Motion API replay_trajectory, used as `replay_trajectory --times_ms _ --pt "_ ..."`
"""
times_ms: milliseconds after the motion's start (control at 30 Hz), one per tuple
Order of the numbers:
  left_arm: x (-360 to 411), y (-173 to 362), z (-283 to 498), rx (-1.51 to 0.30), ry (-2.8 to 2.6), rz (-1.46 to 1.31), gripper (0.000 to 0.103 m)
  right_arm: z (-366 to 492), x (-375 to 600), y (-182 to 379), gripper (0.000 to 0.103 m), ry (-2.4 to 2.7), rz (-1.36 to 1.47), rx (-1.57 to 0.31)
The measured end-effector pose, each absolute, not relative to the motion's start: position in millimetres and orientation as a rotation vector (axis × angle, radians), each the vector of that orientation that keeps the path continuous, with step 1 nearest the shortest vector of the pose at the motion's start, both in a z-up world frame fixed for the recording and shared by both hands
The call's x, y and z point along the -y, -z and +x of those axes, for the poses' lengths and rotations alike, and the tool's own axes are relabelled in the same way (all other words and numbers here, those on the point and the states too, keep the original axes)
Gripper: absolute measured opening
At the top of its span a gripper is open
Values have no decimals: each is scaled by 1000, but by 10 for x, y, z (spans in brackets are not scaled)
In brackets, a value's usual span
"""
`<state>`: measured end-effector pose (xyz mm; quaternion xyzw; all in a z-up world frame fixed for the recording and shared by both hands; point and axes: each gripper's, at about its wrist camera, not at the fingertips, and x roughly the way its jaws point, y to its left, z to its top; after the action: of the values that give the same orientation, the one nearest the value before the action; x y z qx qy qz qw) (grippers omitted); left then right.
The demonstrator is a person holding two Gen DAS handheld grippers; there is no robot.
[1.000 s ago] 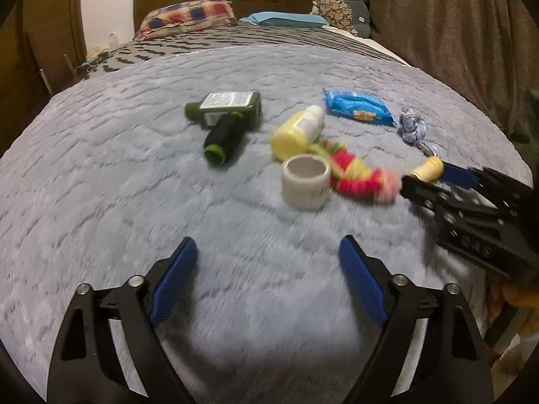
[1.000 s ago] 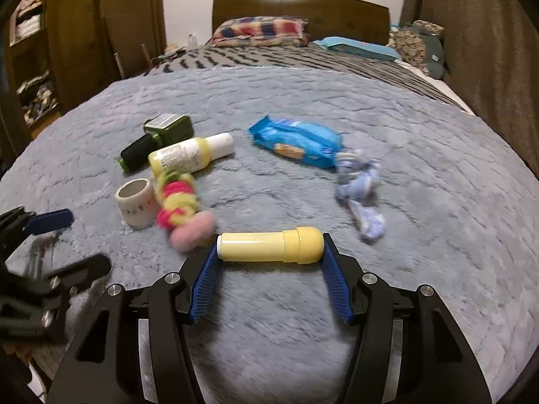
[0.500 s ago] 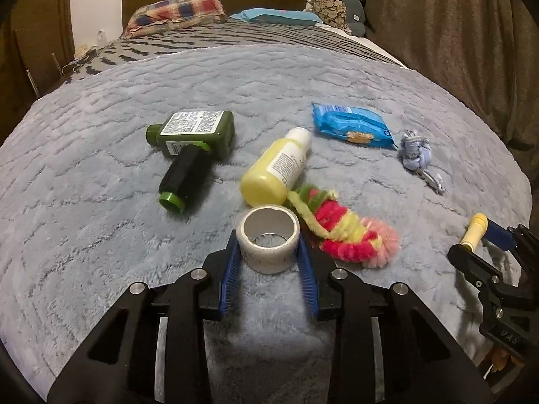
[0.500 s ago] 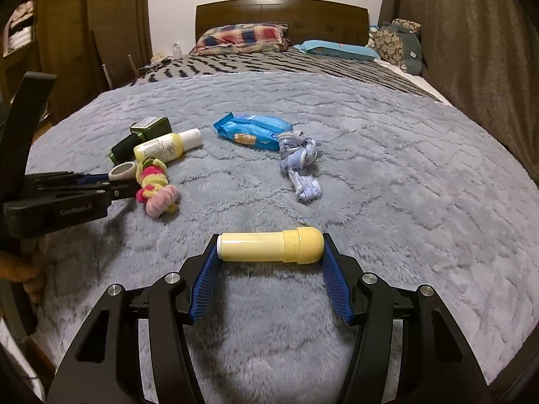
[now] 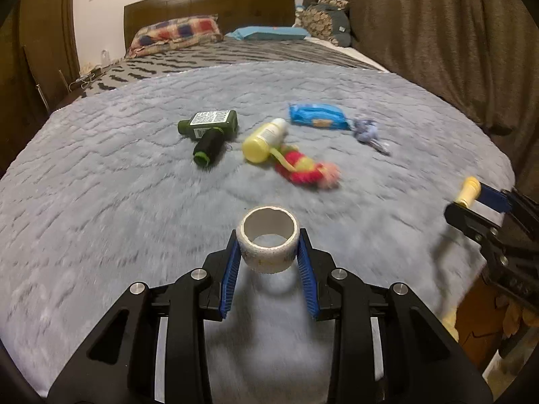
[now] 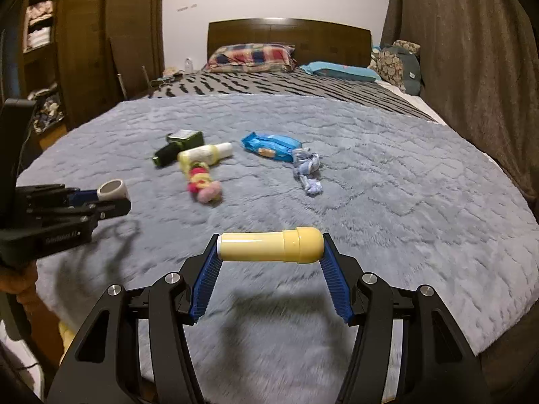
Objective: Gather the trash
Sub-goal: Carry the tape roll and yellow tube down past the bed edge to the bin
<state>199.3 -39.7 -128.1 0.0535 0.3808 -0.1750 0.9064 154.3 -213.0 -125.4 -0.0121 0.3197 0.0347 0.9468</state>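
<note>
Six items litter a grey blanket (image 5: 101, 202) before a headboard (image 6: 289, 38).

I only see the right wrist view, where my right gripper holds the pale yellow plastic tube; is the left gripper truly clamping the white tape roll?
Observer: Yes, the left wrist view shows both blue pads of the left gripper pressing the sides of the white cardboard tape roll.
Operator: Thank you; is it resting on the grey fleece blanket?
Observer: No, it hangs above the blanket, with its shadow directly beneath.
</note>
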Motion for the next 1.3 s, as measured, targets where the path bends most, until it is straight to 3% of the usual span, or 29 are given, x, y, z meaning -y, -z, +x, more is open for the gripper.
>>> replay_trajectory --times_ms 433,933,1300 --pt "385 1310 791 -756 443 102 31 691 1977 1251 59 -119 -21 -640" --pt "425 2484 296 -1014 464 96 31 311 1965 2135 59 -113 56 -836" --pt "549 3027 359 -1127 463 122 31 410 1825 2777 59 -147 81 -997"
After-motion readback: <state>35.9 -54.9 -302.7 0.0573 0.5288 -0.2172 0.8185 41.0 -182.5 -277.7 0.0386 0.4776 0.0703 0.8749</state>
